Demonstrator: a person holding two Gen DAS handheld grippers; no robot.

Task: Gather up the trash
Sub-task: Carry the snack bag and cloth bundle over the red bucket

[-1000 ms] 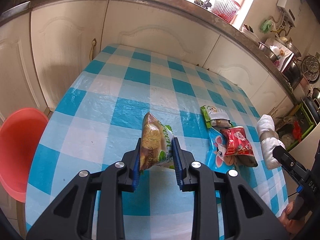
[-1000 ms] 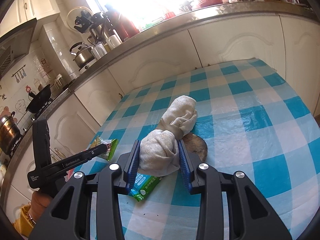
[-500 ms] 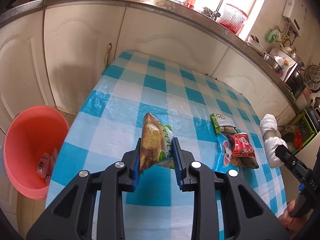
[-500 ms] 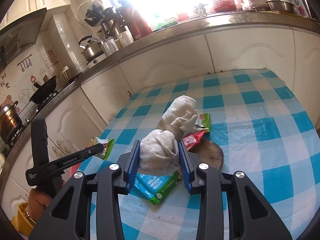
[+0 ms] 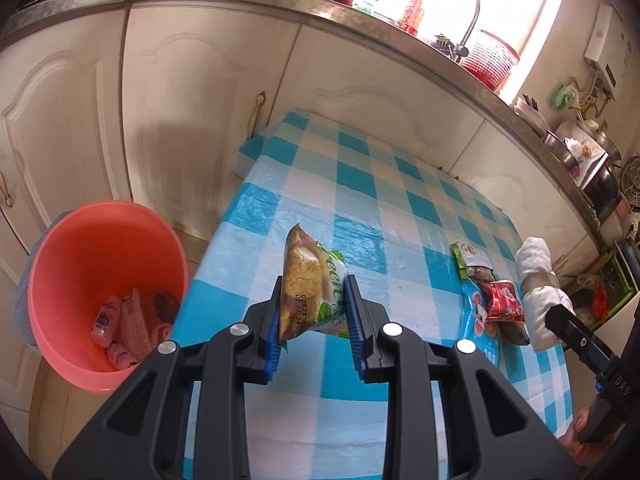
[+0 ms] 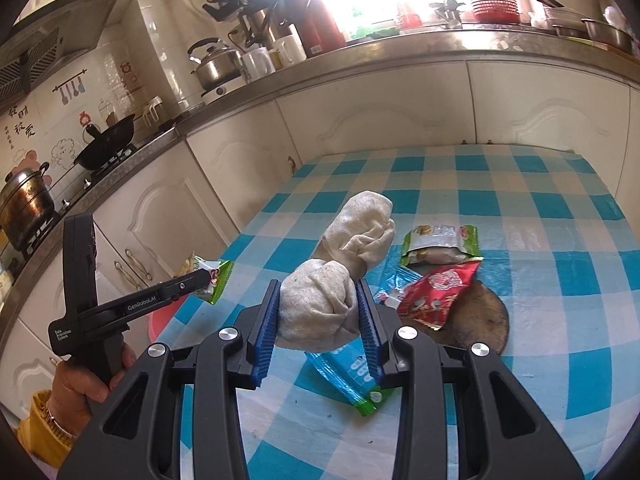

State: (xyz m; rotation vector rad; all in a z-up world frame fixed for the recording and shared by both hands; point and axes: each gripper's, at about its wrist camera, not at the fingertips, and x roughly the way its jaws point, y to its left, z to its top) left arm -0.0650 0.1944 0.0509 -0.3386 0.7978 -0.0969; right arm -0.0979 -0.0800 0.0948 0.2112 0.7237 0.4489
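My left gripper (image 5: 314,304) is shut on a green and brown snack packet (image 5: 310,288), held above the table's left edge, right of an orange bin (image 5: 80,264) on the floor that holds several pink wrappers. My right gripper (image 6: 318,312) is shut on a knotted white cloth (image 6: 340,276), held above the table; the cloth also shows in the left wrist view (image 5: 538,280). On the blue checked table (image 6: 520,208) lie a red wrapper (image 6: 436,296), a green packet (image 6: 440,240) and a blue-green wrapper (image 6: 348,376).
White kitchen cabinets (image 5: 180,92) stand close behind the table and bin. A brown round mat (image 6: 488,320) lies under the red wrapper. The counter holds a kettle (image 6: 216,64), mugs, a red basket (image 5: 488,58) and a tap. The left gripper shows in the right wrist view (image 6: 200,276).
My left gripper has moved left with the snack packet, bringing the orange bin and its contents further into view. My right gripper has drawn back with the cloth, uncovering the wrappers beneath.
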